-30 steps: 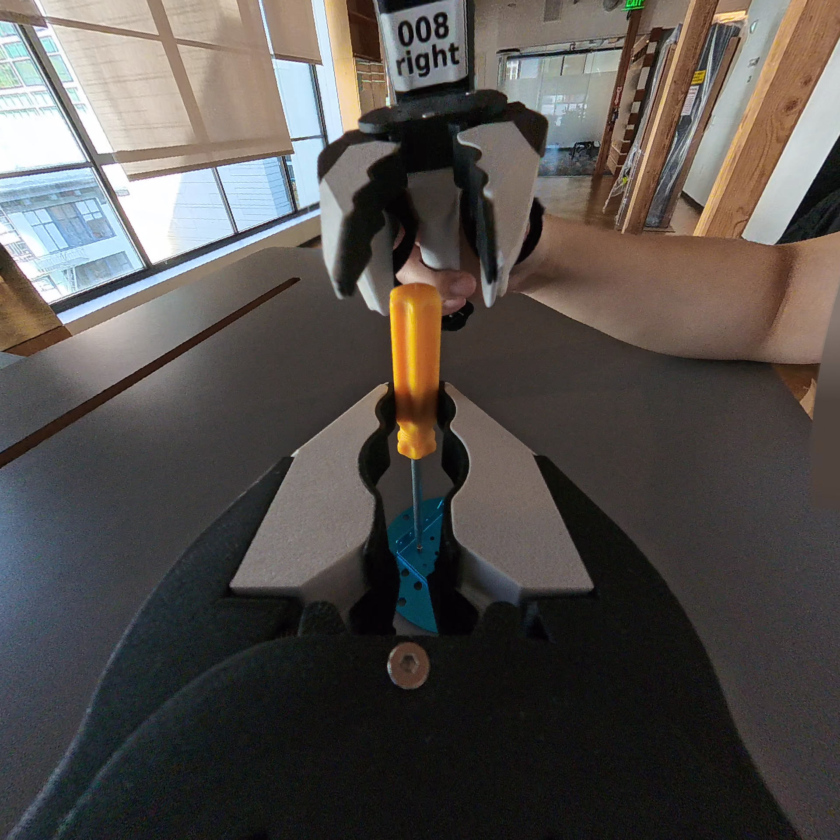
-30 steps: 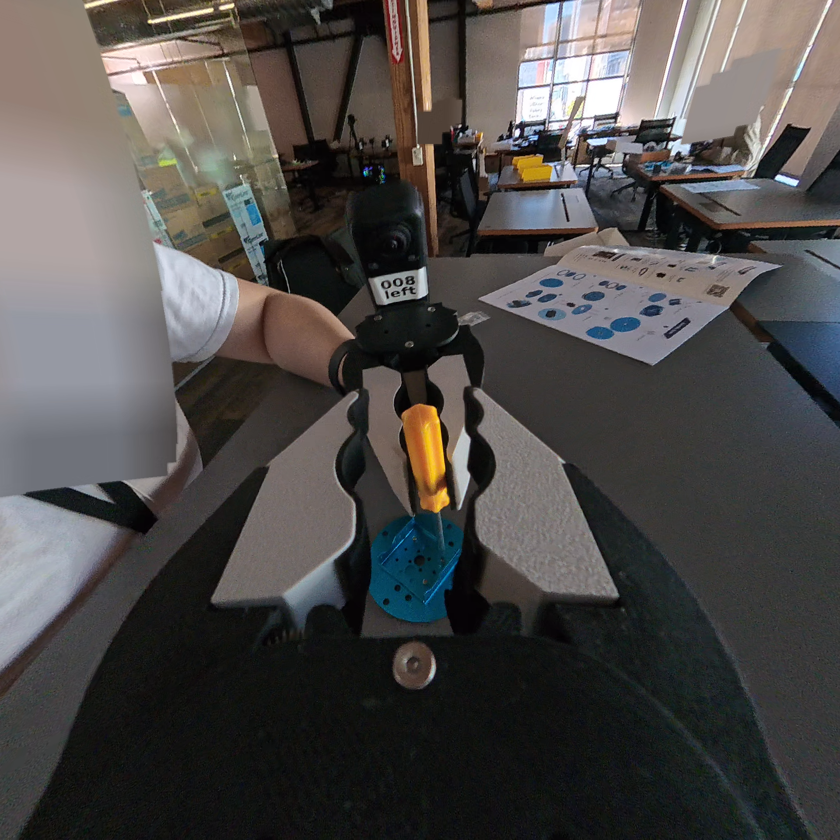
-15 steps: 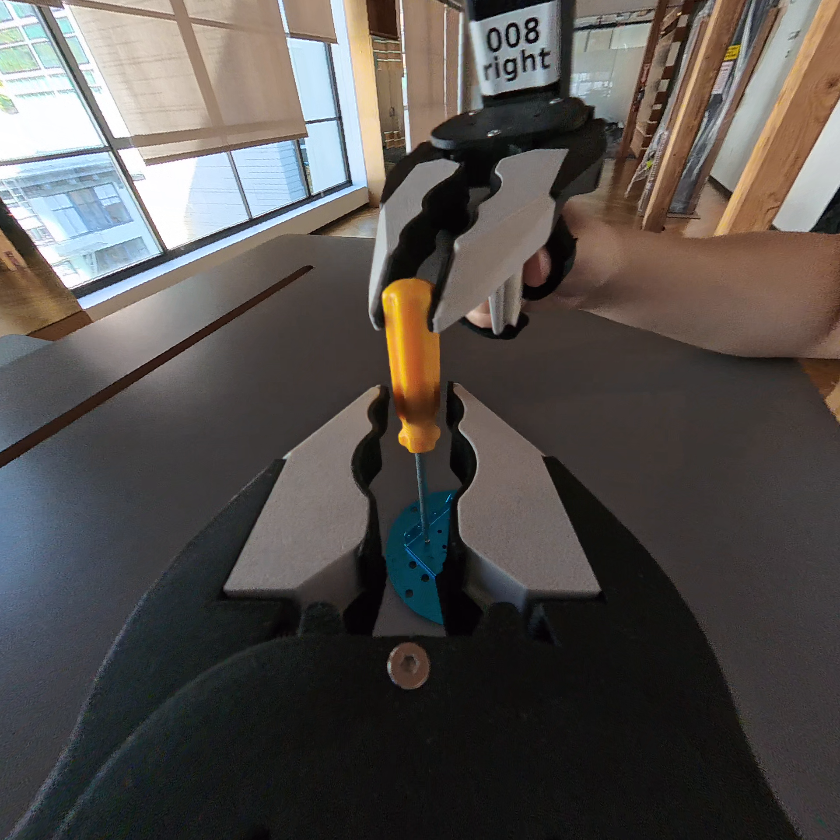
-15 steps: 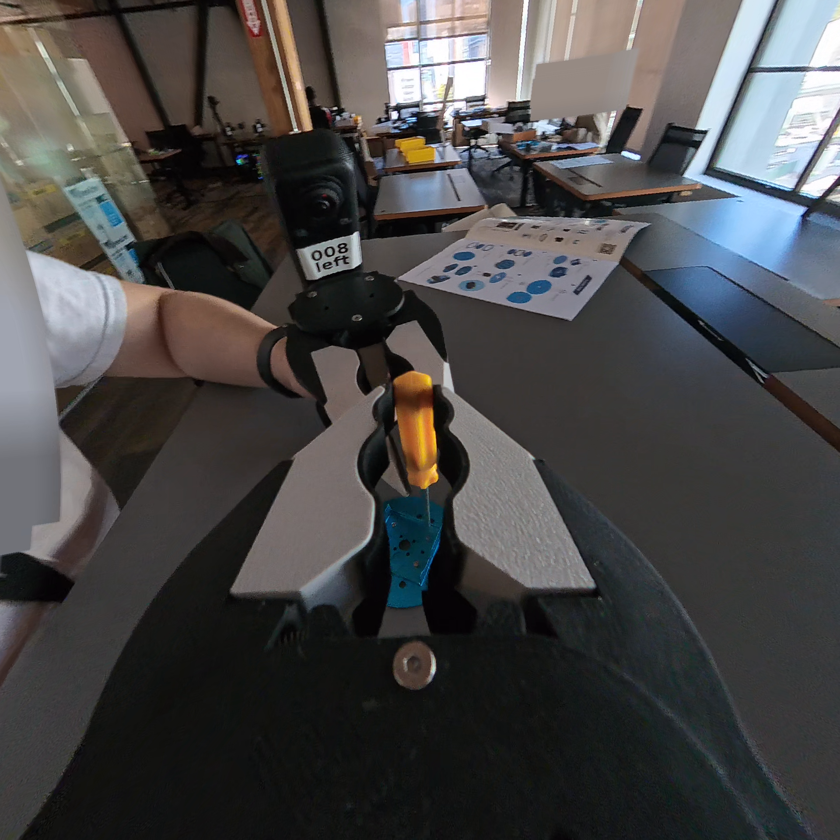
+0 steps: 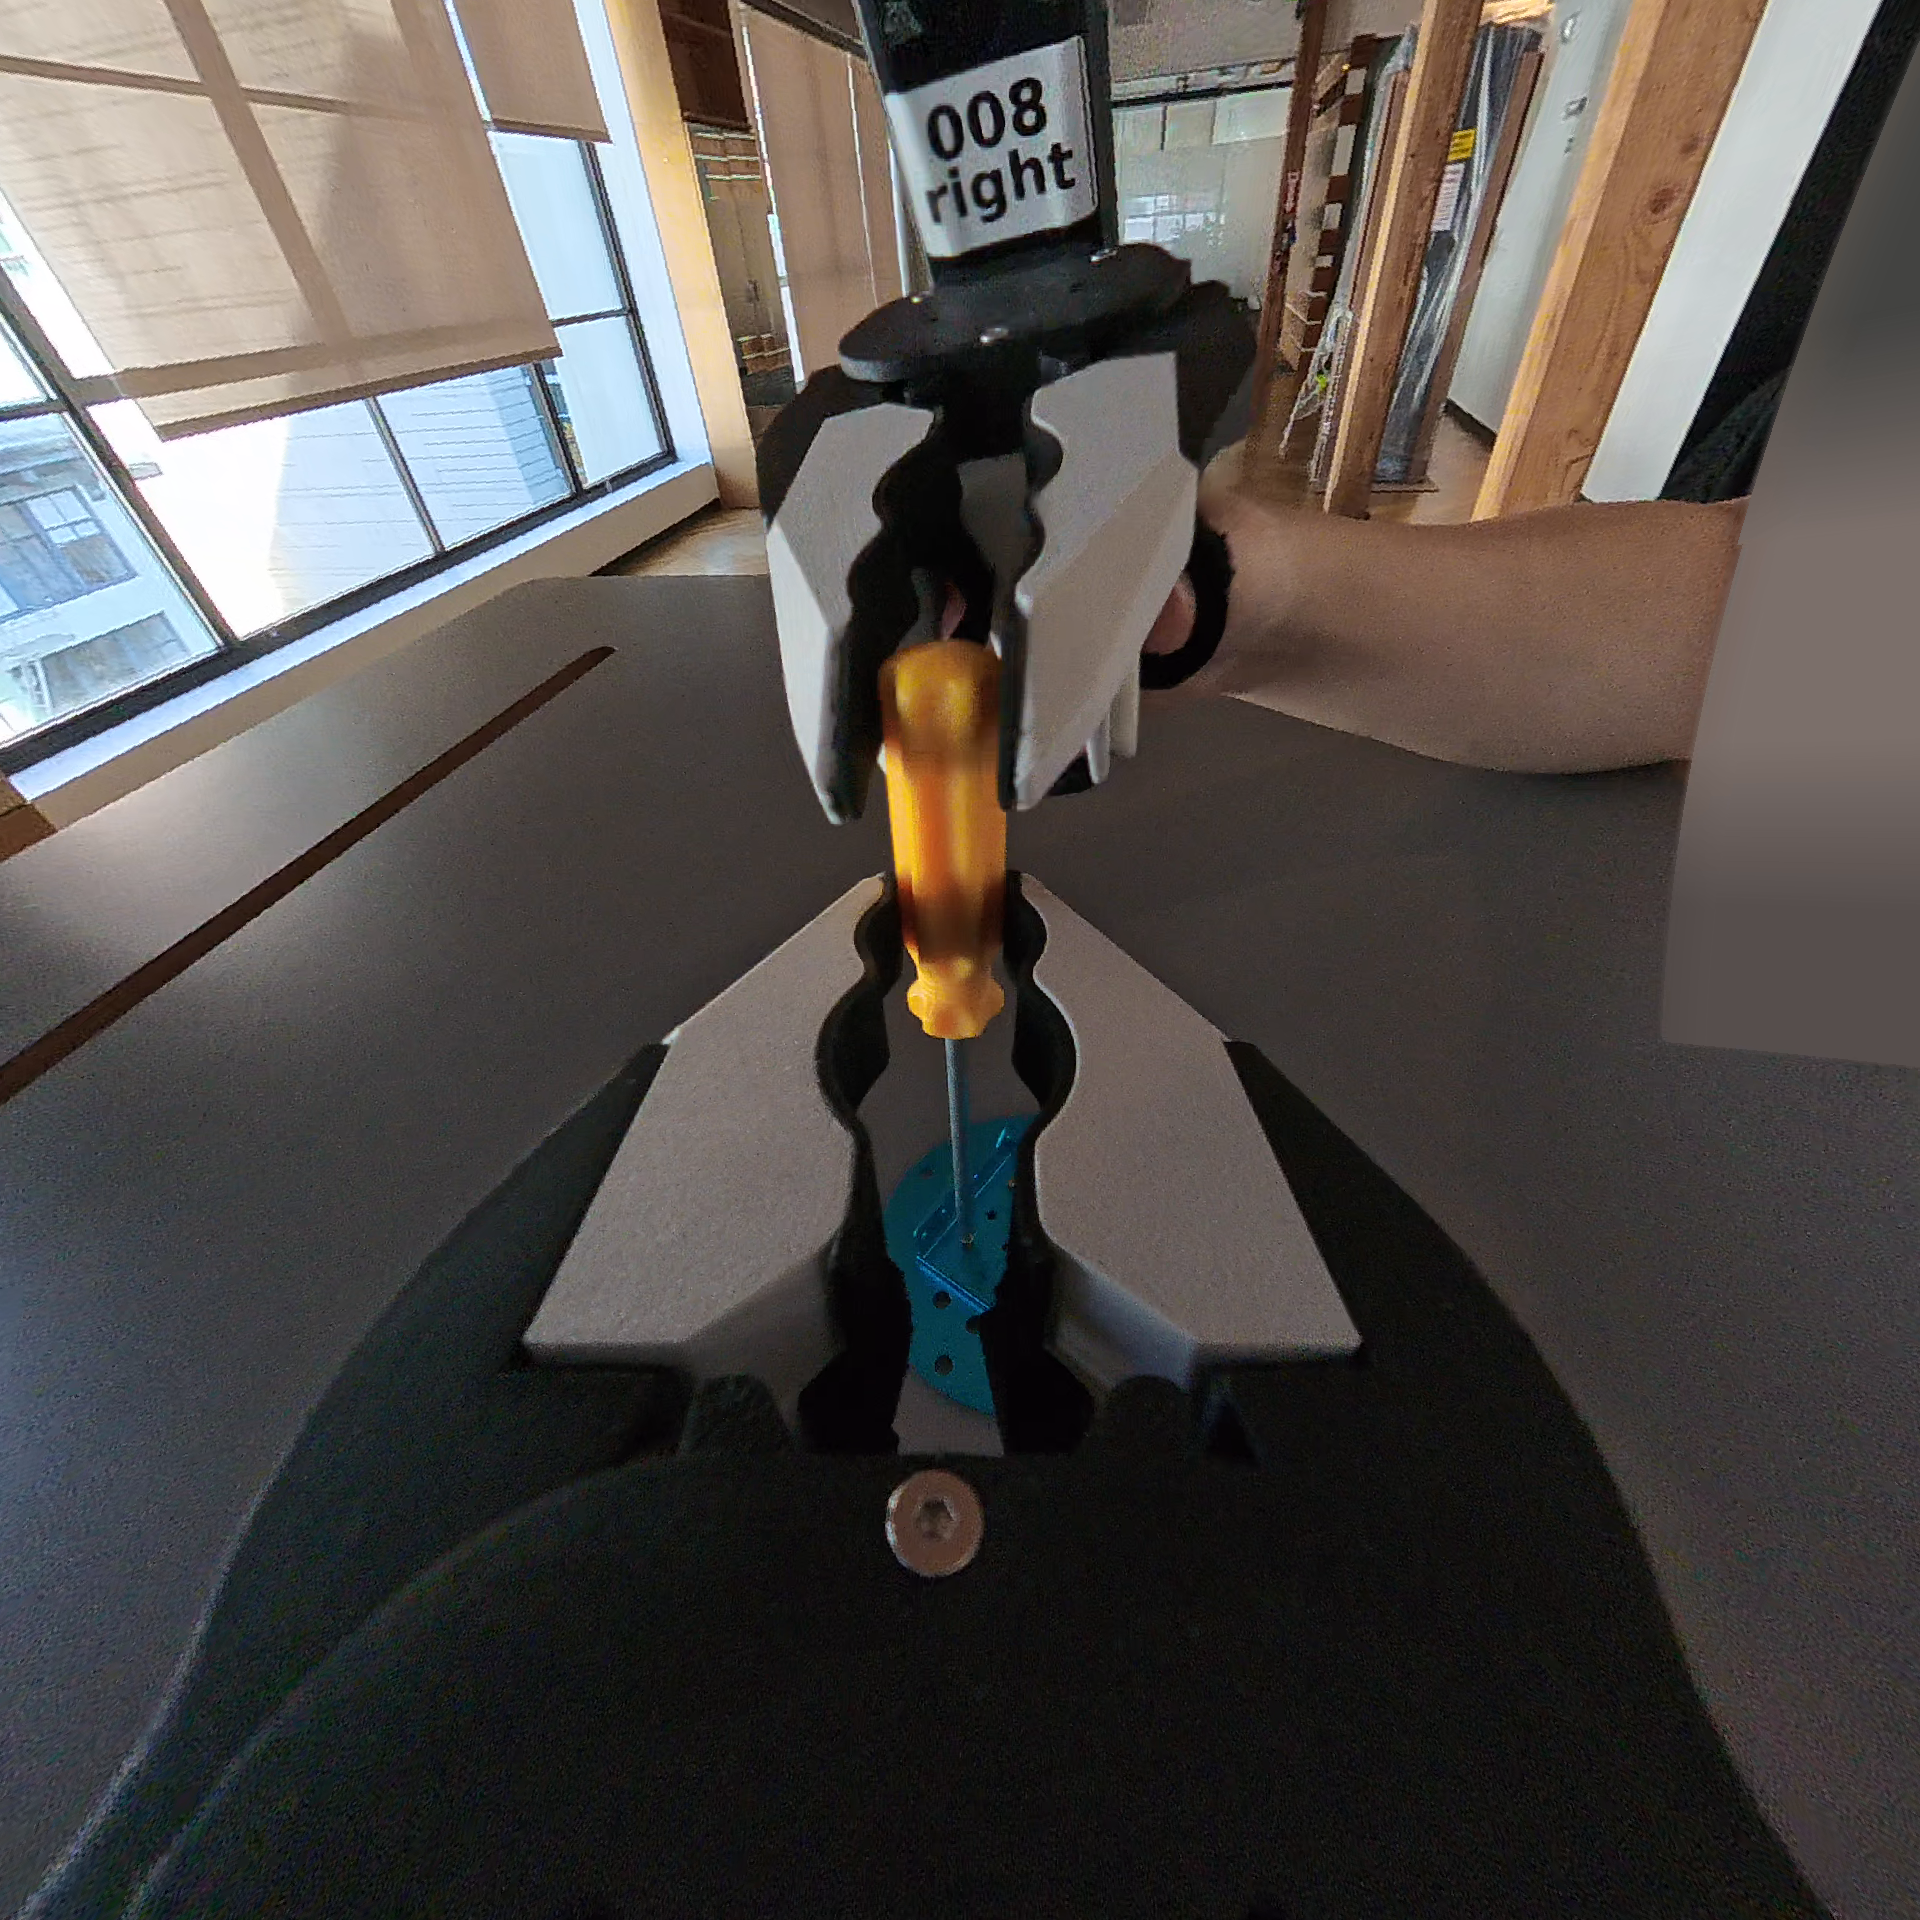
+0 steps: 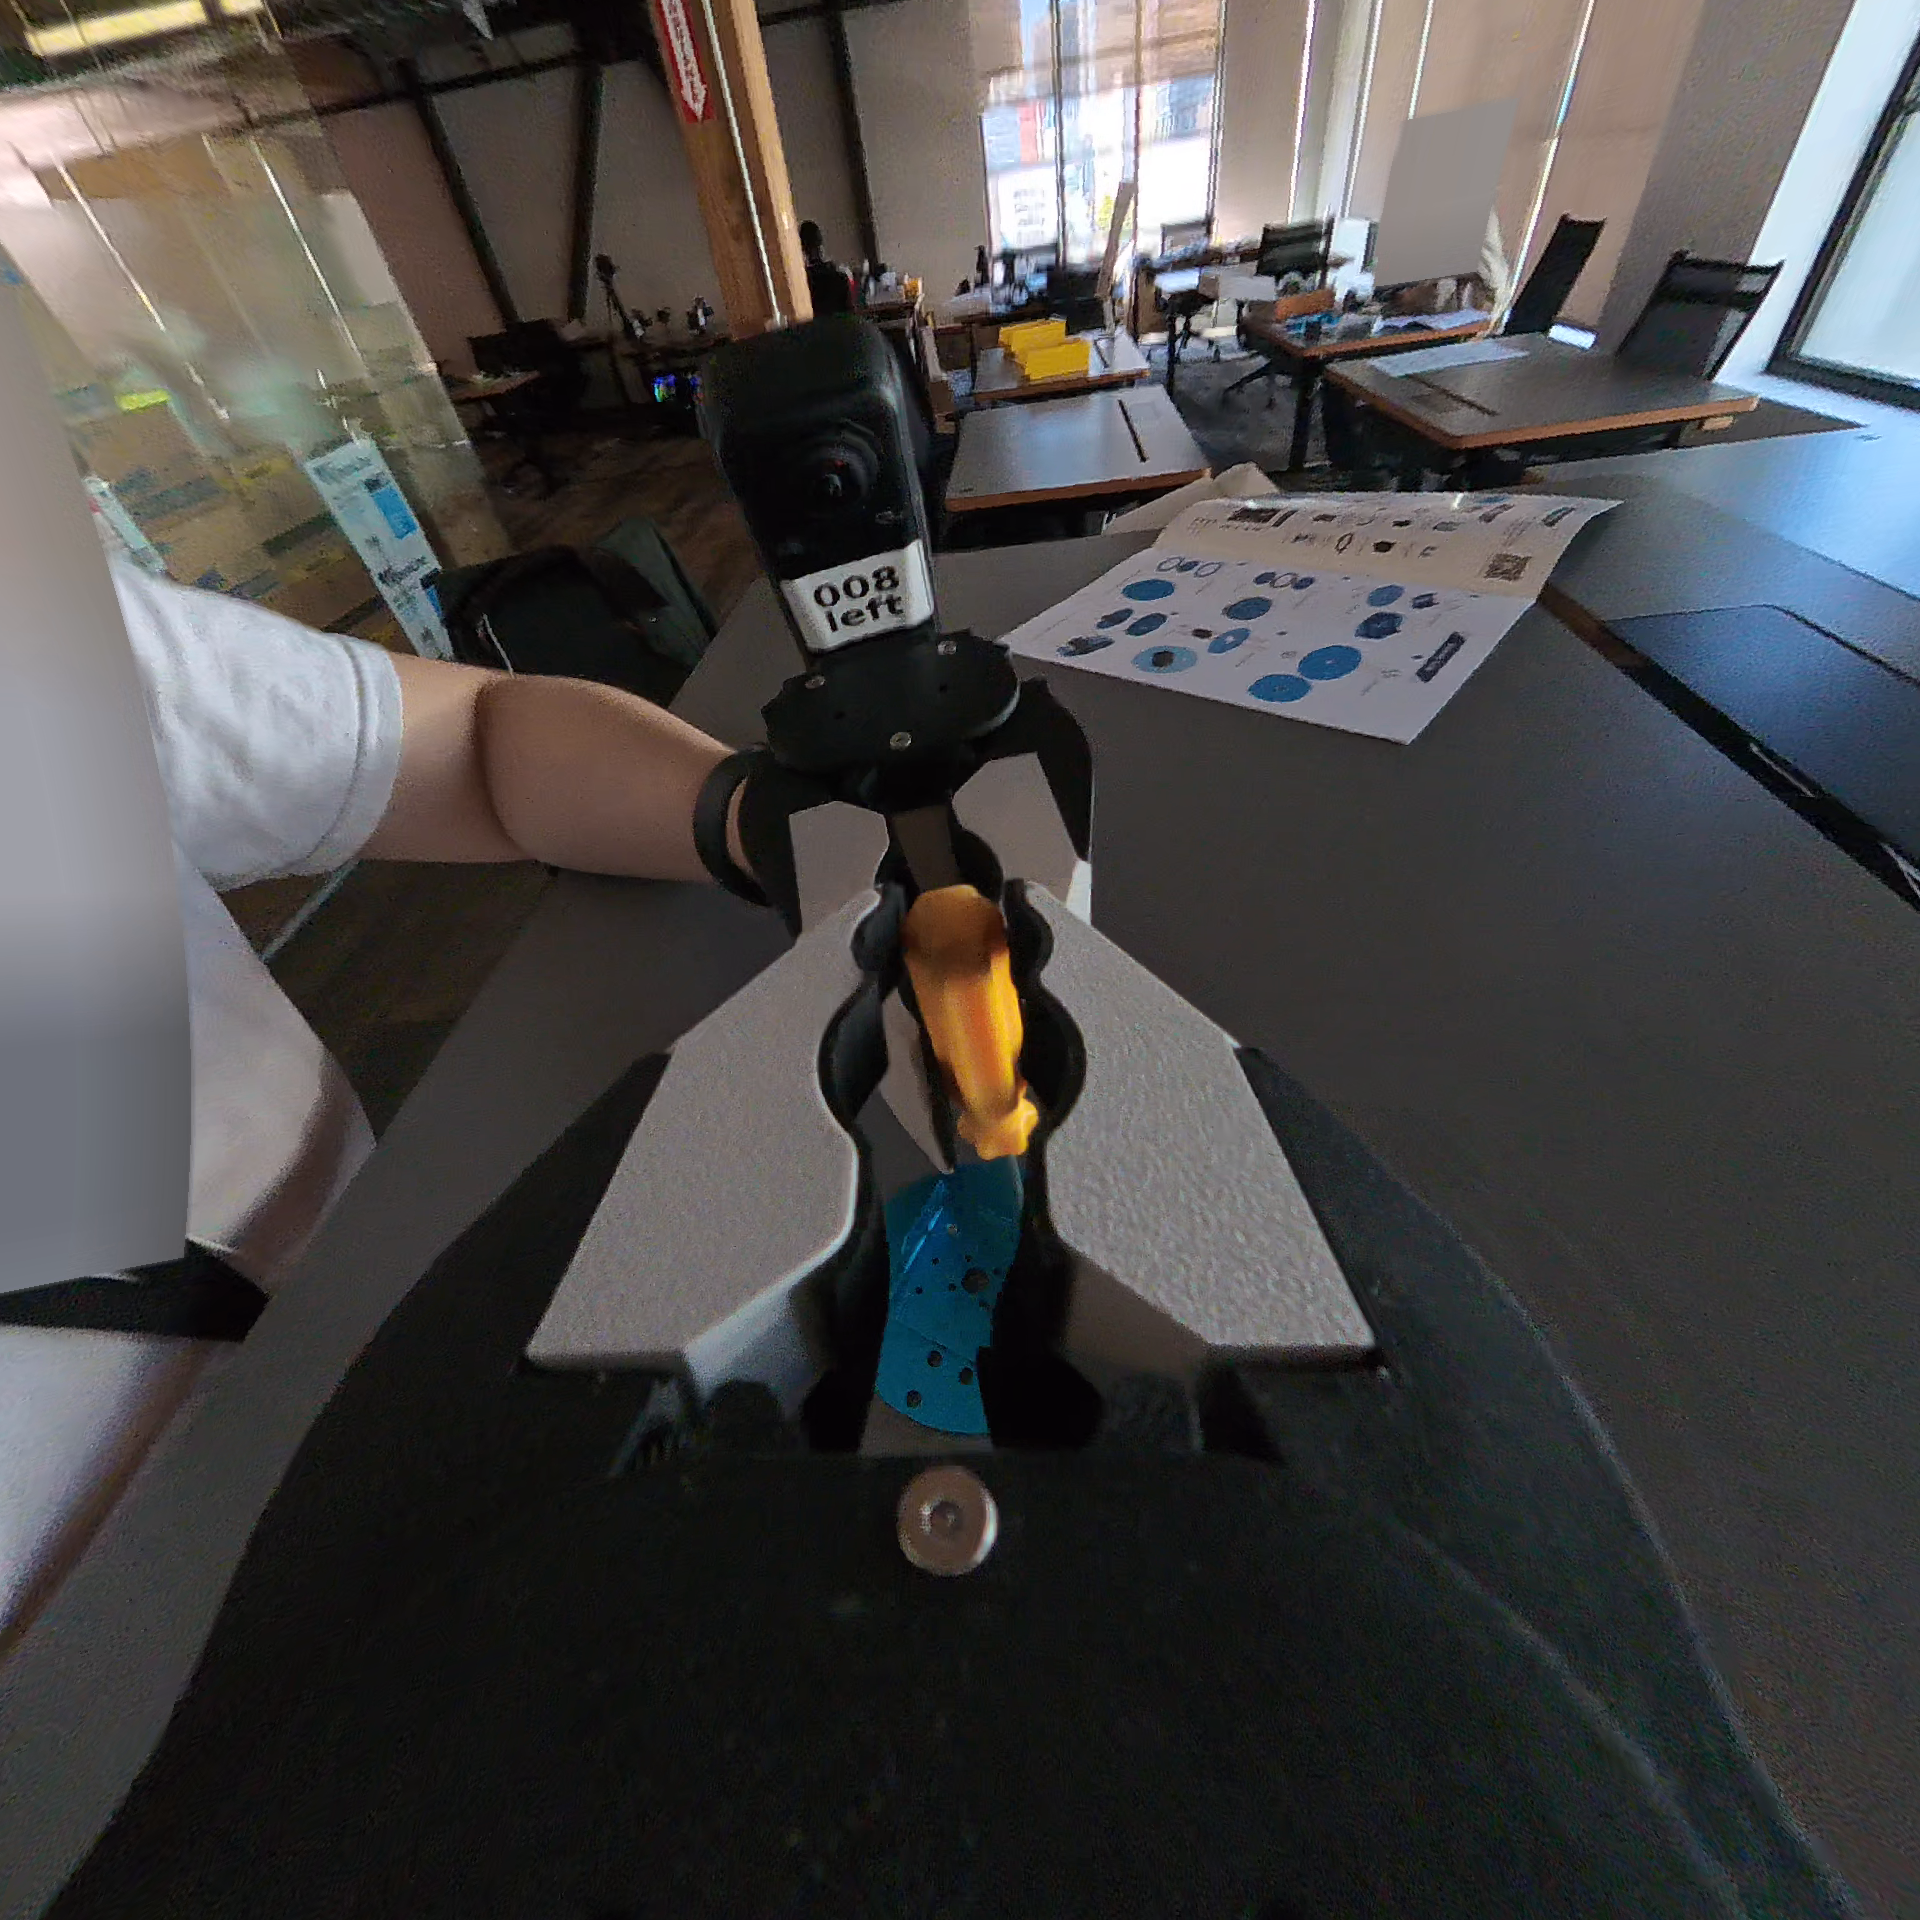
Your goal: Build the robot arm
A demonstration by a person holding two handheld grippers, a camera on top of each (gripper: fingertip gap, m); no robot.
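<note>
While the right gripper (image 5: pixel 925 805) clamps the orange handle of a screwdriver (image 5: pixel 943 831) betw. its jaws, the tool stands nearly upright, leaning a little, w/ its thin metal shaft running down to a blue perforated disc (image 5: pixel 951 1340) on the dark grey surface (image 5: pixel 364 1039). A small blue angle bracket (image 5: pixel 961 1231) w/ holes sits on top of the disc, and the screwdriver tip meets the bracket at one of its holes. Handle is motion-blurred in both views.

The left gripper (image 5: pixel 948 1226) has its jaws narrowed around the disc + bracket, the grey fingers (image 5: pixel 727 1174) flanking it on either side; actual contact w/ the disc edges is hidden by the fingers, so can't tell if it's truly pinched. In the right wrist view the same arrangement shows from the opposite side: screwdriver (image 6: pixel 971 1039) gripped near the top of the handle by the right gripper (image 6: pixel 956 904), blue perforated disc (image 6: pixel 935 1351) low betw. the fingers, left gripper (image 6: pixel 940 1164) facing it w/ its black camera housing above.

A bare forearm reaches in behind each gripper. Further back on the surface (image 6: pixel 1455 1039), well apart from the work, lies a white printed sheet (image 6: pixel 1320 613) w/ blue part drawings. Windows w/ blinds (image 5: pixel 260 208) line one side of the room; other desks and chairs (image 6: pixel 1538 384) fill the background.
</note>
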